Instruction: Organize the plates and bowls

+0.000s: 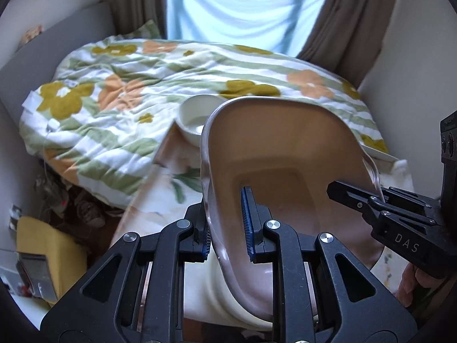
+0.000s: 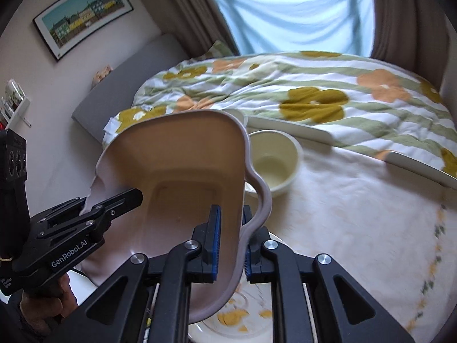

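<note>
Tan dish [image 2: 182, 171] held aloft over counter near edge, left gripper [image 1: 228, 223] and right gripper [image 2: 231, 243] each clamped on opposite rims; patterned plate [image 2: 242, 317] directly beneath, cream bowl [image 2: 274, 163] beyond.

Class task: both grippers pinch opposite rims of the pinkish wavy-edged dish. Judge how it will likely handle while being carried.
The pinkish dish looks stiff: it keeps its shape, held only at the rims by the left gripper and right gripper. Its glossy surface may slip. If ceramic, it is probably heavy and breakable; the material cannot be confirmed.
</note>
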{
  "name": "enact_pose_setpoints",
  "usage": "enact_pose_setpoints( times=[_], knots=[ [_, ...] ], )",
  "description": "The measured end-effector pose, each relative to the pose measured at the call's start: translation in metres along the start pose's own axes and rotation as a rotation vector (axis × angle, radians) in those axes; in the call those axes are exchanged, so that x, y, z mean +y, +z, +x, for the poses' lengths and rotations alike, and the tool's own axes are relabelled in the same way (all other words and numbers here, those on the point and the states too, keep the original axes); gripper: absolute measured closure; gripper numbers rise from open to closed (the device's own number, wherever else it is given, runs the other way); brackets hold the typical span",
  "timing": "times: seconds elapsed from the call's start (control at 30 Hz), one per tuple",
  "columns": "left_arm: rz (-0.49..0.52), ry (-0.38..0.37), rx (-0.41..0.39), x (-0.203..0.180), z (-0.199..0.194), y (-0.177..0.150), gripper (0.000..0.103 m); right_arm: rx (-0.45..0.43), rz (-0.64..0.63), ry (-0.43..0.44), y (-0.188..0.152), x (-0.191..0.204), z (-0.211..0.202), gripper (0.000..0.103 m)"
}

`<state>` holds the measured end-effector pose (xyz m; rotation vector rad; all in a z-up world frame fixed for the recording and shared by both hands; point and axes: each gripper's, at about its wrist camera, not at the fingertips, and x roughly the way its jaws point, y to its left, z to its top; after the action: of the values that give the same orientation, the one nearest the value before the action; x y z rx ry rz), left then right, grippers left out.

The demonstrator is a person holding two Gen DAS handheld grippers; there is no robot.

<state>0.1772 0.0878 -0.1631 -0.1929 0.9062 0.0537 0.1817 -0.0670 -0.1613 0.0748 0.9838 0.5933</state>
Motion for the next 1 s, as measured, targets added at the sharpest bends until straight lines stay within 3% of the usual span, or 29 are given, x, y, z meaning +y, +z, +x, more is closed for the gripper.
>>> enact_pose_setpoints(
  times=[0.27,0.47,0.7,1.0],
  knots=[
    [0.103,-0.122,-0.003,-0.112,-0.021,-0.025,0.087,-0.099,0.09,-0.115,-0.043,-0.059,-0.09,0.091],
    [0.174,-0.257,0.072,-0.195,0.002,-0.051,0.087,-0.108,0.196,-0.228,-0.081,-0.114,-0.123,0.091],
    [0.262,-0.333,0.18,-0.271,0.06,-0.093,0.087,-0.075,0.311,-0.313,-0.125,-0.176,-0.118,0.091],
    [0.308,-0.327,0.261,-0.3,0.128,-0.128,0.087,-0.063,0.381,-0.335,-0.163,-0.229,-0.089,0.091]
  ],
)
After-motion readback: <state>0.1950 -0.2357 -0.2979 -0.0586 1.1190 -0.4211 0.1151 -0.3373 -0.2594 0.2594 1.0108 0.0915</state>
